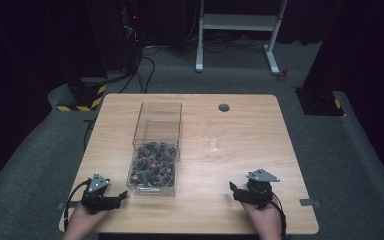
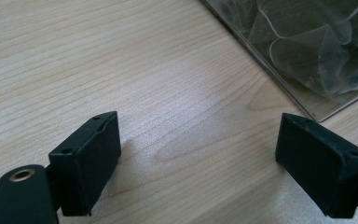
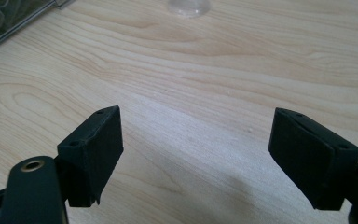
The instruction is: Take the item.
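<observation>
A clear plastic box (image 1: pixel 156 149) stands on the wooden table (image 1: pixel 250 125), left of centre, its near half filled with small dark wrapped pieces (image 1: pixel 152 165). A small clear cup (image 1: pixel 213 141) stands to its right. My left gripper (image 1: pixel 122 196) rests near the table's front left edge, open, just beside the box's near corner (image 2: pixel 317 112). My right gripper (image 1: pixel 234 191) rests near the front right, open, with bare wood between its jaws. The cup's base (image 3: pixel 189 7) lies far ahead of the right gripper (image 3: pixel 196 154). The left gripper (image 2: pixel 198 154) holds nothing.
A round cable hole (image 1: pixel 224 107) sits near the table's far edge. Beyond the table, a white desk frame (image 1: pixel 237 30), cables and black stands with yellow-striped bases (image 1: pixel 82 97) are on the grey floor. The box's edge (image 3: pixel 14 23) shows at the right gripper view's upper left.
</observation>
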`<state>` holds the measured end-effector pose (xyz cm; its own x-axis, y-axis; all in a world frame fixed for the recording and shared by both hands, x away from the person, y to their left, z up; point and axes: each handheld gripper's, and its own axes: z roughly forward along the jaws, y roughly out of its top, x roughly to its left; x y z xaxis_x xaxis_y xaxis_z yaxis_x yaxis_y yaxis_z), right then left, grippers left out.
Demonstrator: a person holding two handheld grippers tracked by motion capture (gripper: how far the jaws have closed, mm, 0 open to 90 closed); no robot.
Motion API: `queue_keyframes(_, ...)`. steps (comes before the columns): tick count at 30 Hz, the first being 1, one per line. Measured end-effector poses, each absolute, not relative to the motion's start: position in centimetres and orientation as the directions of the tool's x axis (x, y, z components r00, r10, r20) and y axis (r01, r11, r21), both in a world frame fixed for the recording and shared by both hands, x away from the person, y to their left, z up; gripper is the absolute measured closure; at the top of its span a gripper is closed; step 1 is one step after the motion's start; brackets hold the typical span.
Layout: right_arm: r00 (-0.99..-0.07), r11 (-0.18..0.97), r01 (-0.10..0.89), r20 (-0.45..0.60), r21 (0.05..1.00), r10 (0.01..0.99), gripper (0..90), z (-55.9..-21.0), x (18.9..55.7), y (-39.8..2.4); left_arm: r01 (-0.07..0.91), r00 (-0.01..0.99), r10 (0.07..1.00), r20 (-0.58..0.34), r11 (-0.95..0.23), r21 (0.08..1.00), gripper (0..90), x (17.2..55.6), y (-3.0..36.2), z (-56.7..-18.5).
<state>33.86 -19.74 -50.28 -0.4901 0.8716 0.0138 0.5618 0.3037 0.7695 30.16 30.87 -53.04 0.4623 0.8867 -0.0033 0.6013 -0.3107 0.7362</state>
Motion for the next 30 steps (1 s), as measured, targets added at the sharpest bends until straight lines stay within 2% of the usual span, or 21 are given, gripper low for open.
queue_keyframes(30, -0.589, 0.351, 0.493, 0.008, 0.796, 0.808, 16.1, -49.6, 33.0, -15.3, 0.602, 0.463, 0.887, 0.001, -0.315, 0.734, 14.3, 30.1, 30.9, -53.0)
